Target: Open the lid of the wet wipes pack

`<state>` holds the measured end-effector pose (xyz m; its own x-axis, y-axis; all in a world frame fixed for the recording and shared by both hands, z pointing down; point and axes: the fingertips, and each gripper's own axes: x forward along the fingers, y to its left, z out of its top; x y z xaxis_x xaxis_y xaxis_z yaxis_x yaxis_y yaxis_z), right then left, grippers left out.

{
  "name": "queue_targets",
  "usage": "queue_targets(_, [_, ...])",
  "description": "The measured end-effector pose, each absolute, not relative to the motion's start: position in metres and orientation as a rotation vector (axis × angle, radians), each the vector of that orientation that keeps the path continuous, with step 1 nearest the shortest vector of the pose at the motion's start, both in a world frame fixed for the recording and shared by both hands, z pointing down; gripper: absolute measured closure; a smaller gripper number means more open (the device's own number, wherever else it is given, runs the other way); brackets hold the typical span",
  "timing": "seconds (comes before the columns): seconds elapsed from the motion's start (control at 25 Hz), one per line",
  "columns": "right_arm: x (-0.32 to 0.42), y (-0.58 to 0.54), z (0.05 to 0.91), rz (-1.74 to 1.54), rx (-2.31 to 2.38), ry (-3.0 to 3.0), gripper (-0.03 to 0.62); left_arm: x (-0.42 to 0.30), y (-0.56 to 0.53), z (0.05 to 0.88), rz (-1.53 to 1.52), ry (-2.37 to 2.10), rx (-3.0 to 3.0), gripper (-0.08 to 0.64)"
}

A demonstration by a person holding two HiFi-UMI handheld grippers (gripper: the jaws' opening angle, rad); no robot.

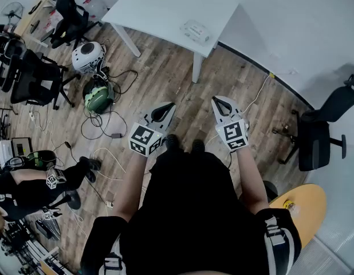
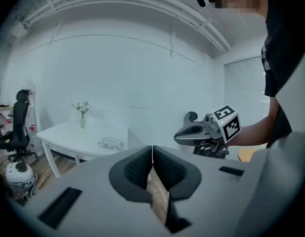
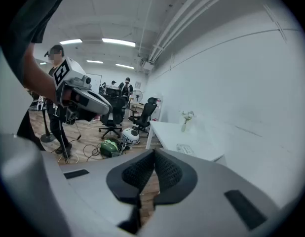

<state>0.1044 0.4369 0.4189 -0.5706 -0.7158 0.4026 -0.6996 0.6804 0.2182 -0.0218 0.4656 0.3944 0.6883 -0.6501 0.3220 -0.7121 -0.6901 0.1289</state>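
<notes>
The wet wipes pack (image 1: 195,30) lies on the white table (image 1: 165,7) at upper centre, well apart from the left gripper (image 1: 169,105) and the slightly nearer right gripper (image 1: 218,99), both pressed together and empty.

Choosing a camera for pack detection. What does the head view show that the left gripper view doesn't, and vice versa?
Head view only: floor cables, a second person down on the floor, the marker cube on the left gripper. Left gripper view only: window blinds, ceiling pipes, the left gripper's jaws closed together, empty. Both: white table with the wet wipes pack lying on it, and the right gripper, well short of the table.
</notes>
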Motion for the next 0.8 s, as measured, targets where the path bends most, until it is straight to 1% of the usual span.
queue_targets(0.52, [0.06, 0.432, 0.415, 0.05, 1.229, -2.386, 0.578, -0.072, 0.443, 0.395, 0.343, -0.944, 2.69, 0.535])
queue_targets(0.8, [0.031, 0.423, 0.427, 0.09, 1.318, -2.327, 0.577, -0.101, 0.43, 0.401, 0.358, -0.856, 2.718, 0.535])
